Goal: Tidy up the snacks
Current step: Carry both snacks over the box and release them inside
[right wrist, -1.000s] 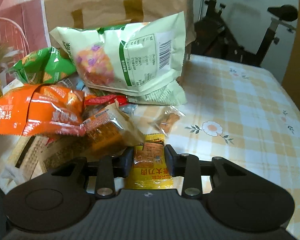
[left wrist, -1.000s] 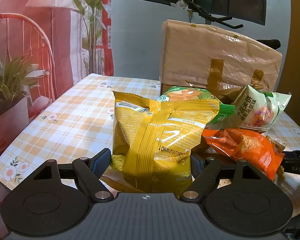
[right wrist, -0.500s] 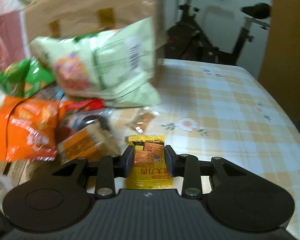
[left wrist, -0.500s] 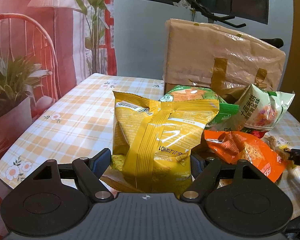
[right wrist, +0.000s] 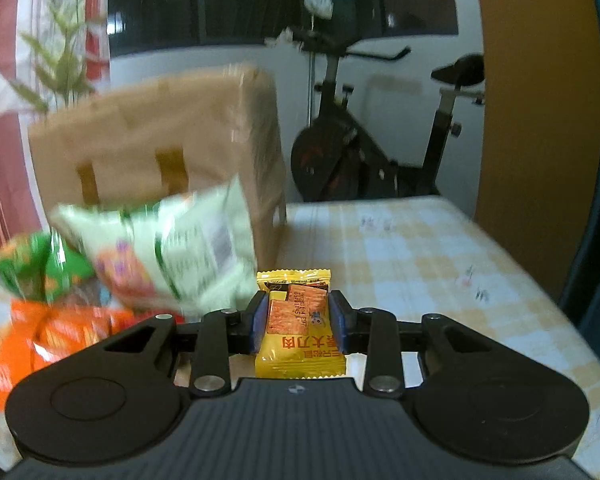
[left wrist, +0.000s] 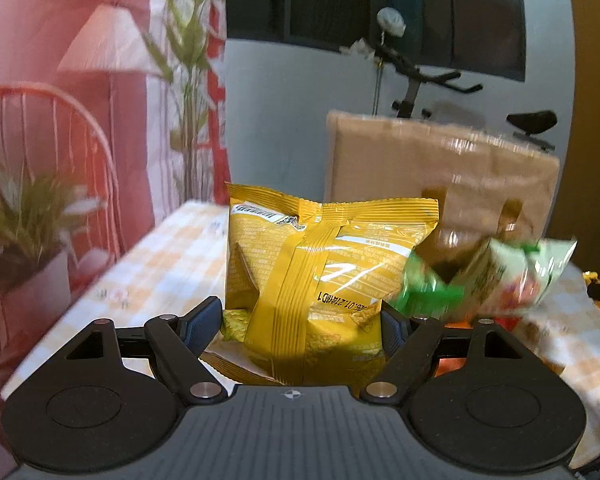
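My left gripper (left wrist: 300,318) is shut on a large yellow snack bag (left wrist: 320,276) and holds it upright above the checked table (left wrist: 164,264). My right gripper (right wrist: 298,320) is shut on a small yellow snack packet (right wrist: 300,320) held above the table (right wrist: 420,264). A pale green snack bag (right wrist: 168,256) leans against the brown paper bag (right wrist: 160,144); it also shows blurred in the left wrist view (left wrist: 512,280). A green bag (right wrist: 32,268) and an orange bag (right wrist: 28,340) lie at the left of the right wrist view.
The brown paper bag (left wrist: 440,184) stands at the back of the table. An exercise bike (right wrist: 380,152) is behind the table. A red chair (left wrist: 48,152) and a potted plant (left wrist: 24,240) stand left of the table.
Both grippers have risen with their packets; the snack pile and table now sit lower in both views. The right gripper has also moved right, away from the pile.
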